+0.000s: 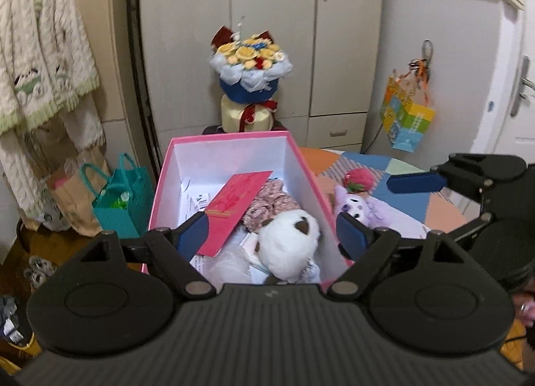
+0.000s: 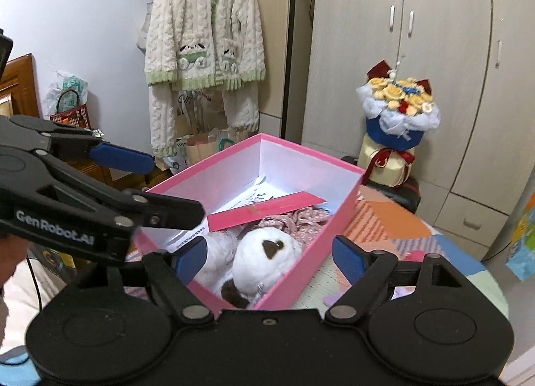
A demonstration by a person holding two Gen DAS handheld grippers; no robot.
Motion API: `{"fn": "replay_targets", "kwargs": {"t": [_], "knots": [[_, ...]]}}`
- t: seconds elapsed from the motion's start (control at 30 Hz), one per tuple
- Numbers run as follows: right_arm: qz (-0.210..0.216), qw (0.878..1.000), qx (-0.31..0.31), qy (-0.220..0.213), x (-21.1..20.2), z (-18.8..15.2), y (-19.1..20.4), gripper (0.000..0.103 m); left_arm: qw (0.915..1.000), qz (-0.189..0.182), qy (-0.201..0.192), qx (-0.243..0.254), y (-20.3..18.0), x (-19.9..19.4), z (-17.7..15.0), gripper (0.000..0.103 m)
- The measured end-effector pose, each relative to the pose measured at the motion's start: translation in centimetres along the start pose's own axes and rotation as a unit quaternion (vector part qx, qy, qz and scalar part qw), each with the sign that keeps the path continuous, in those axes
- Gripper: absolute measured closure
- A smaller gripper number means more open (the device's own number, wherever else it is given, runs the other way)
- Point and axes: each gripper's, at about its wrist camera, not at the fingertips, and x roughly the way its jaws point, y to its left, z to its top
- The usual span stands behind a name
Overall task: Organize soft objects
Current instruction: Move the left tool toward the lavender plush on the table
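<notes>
A pink box (image 1: pixel 164 185) with white inside stands on a patchwork surface. In it lie a white plush with brown patches (image 1: pixel 287 242), a floral fabric piece (image 1: pixel 267 202) and a red envelope (image 1: pixel 234 208). My left gripper (image 1: pixel 272 233) is open and empty, just above the plush. A purple plush (image 1: pixel 359 205) with a pink top (image 1: pixel 361 178) lies to the right of the box. My right gripper (image 2: pixel 269 259) is open and empty over the box (image 2: pixel 341 208), above the white plush (image 2: pixel 264 255). The left gripper also shows in the right wrist view (image 2: pixel 160 185), and the right gripper shows in the left wrist view (image 1: pixel 418 182).
A patchwork cover (image 1: pixel 401 168) lies under the box. A flower bouquet (image 1: pixel 250 61) stands behind it before a wardrobe (image 1: pixel 274 18). A fluffy cardigan (image 2: pixel 204 28) hangs at left. Paper bags (image 1: pixel 123 198) sit on the floor at left. A colourful bag (image 1: pixel 406 118) hangs at right.
</notes>
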Motion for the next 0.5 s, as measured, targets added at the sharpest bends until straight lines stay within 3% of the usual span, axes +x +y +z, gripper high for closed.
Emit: {"fn": "replay_targets", "kwargs": {"t": [0.27, 0.4, 0.5], "knots": [[-0.042, 0.999, 0.011, -0.011, -5.0, -2.8, -2.4, 0.012, 0.9985, -0.049, -0.006, 0.026, -3.3, -2.5, -0.9, 0.017], [-0.047, 0.998, 0.03, -0.021, -6.6, -4.7, -4.9, 0.011, 0.997, -0.07, -0.004, 0.032, -5.3, -2.1, -1.6, 0.017], [-0.079, 0.995, 0.062, -0.018, -7.5, -6.4, -7.3, 0.011, 0.995, -0.094, 0.004, 0.033, -6.8, -1.1, -2.1, 0.017]]}}
